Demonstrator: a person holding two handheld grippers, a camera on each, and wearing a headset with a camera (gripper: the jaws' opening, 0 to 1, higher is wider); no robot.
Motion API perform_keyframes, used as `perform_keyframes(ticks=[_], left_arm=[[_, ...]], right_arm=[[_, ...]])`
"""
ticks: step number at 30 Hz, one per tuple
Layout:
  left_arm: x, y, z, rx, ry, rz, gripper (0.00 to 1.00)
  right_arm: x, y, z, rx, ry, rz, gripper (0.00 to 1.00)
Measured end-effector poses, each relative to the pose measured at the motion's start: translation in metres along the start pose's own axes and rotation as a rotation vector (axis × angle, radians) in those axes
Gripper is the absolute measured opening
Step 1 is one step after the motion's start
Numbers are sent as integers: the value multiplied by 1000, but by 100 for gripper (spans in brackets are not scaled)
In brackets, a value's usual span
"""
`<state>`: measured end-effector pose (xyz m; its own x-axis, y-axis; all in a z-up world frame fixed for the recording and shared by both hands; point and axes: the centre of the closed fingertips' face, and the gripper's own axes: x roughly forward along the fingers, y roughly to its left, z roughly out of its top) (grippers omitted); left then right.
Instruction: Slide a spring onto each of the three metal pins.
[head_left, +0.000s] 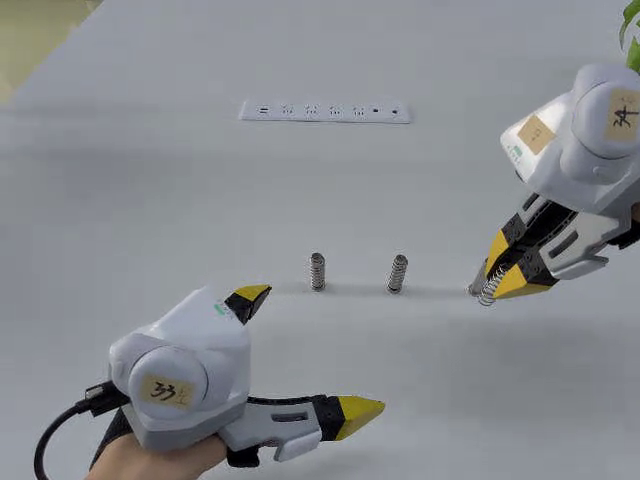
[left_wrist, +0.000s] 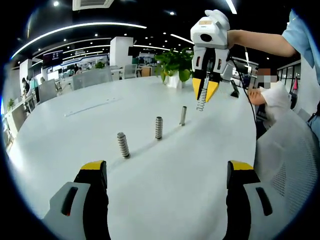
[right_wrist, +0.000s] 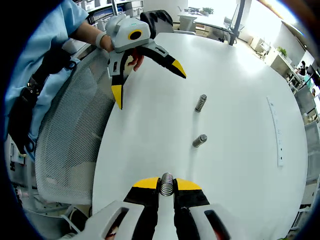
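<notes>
Two springs stand on pins on the white table: one spring (head_left: 318, 271) (left_wrist: 123, 145) (right_wrist: 200, 103) at the left and a second spring (head_left: 397, 273) (left_wrist: 158, 127) (right_wrist: 199, 140) in the middle. A bare metal pin (left_wrist: 183, 115) (head_left: 475, 280) stands to their right. My right gripper (head_left: 506, 272) (right_wrist: 166, 184) is shut on a third spring (head_left: 489, 285) (left_wrist: 201, 102) (right_wrist: 166, 183), held just beside and above the bare pin. My left gripper (head_left: 305, 350) (left_wrist: 165, 172) hovers near the table's front, jaws wide open and holding nothing.
A white power strip (head_left: 326, 111) (right_wrist: 276, 131) lies flat at the far side of the table. A potted plant (left_wrist: 176, 65) stands at the table's edge. A mesh office chair (right_wrist: 70, 145) sits beside the table, and a person's sleeve (right_wrist: 55, 35) is near it.
</notes>
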<state>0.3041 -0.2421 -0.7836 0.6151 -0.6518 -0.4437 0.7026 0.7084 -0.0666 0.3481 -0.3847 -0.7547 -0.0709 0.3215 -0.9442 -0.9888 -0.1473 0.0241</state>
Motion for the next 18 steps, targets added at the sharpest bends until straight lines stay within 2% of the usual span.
perform_keyframes(ticks=[4,9,18], left_arm=[[0,3,0,-3,-2,8,99],[-1,7,1,-4,-5,14,99],[2,5,-3,-12,5,4,98]], right_arm=[[-5,-7,-4,-1,17,-16,7],[-6,-17,-15,-19,63,-28,7],[-6,-30,-21,-14,85,-43,7]])
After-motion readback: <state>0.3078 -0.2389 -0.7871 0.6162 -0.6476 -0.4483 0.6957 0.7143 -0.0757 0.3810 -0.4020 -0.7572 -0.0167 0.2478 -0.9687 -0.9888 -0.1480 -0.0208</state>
